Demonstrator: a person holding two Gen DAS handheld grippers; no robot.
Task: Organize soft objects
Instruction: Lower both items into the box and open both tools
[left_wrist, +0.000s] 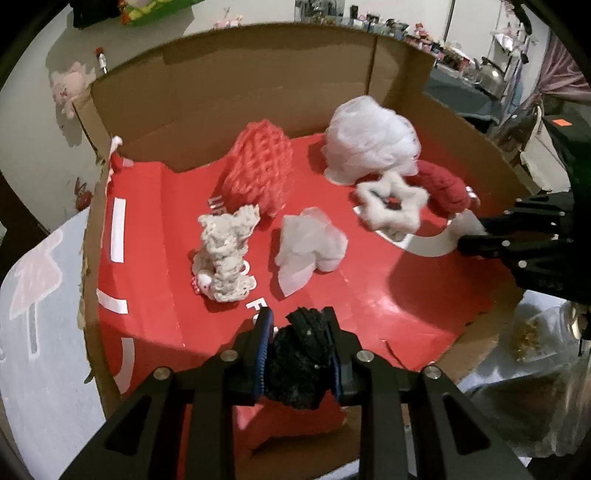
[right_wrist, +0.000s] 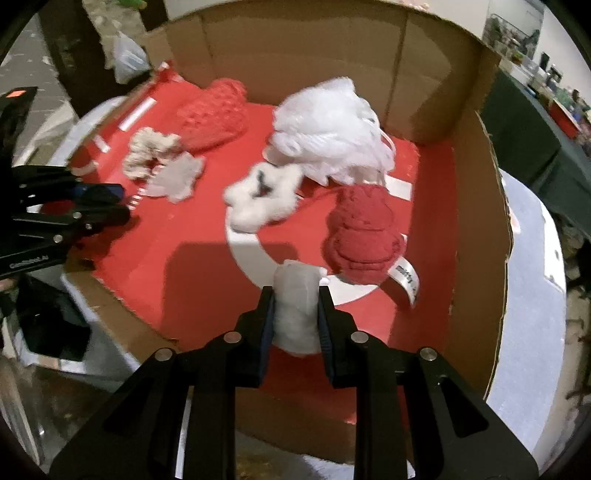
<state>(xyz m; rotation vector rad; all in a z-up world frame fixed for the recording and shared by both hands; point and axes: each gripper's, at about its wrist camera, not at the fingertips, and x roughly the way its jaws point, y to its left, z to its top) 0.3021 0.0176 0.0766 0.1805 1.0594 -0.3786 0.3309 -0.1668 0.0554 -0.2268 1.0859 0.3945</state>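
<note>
**Two soft loads over a crowded box**

The cardboard box (left_wrist: 229, 85) with its red floor already holds six soft things. A red mesh sponge (left_wrist: 258, 166) and a white mesh puff (left_wrist: 369, 136) sit toward the back wall. A cream knitted piece (left_wrist: 225, 251) and a white tissue-like wad (left_wrist: 310, 247) lie nearer the middle. A white fluffy ring (left_wrist: 391, 203) touches a dark red knitted piece (left_wrist: 443, 184) on the right.

The likely trouble is a drop in the wrong spot. If either load is let go here, near the front of the box, it may land on the torn front edge and roll out. If let go farther in, it may settle on top of the cream piece or the ring and muddle the sorting. The two tools are also close, so they could knock together.

The left tongs (left_wrist: 297, 350) are closed tight on a black fuzzy ball (left_wrist: 299, 362), which bulges out between the pads. The right tongs (right_wrist: 295, 321) are clamped on a white soft roll (right_wrist: 295, 310), squeezing it narrow. Both loads hang above the front part of the red floor, not yet resting on it.
</note>
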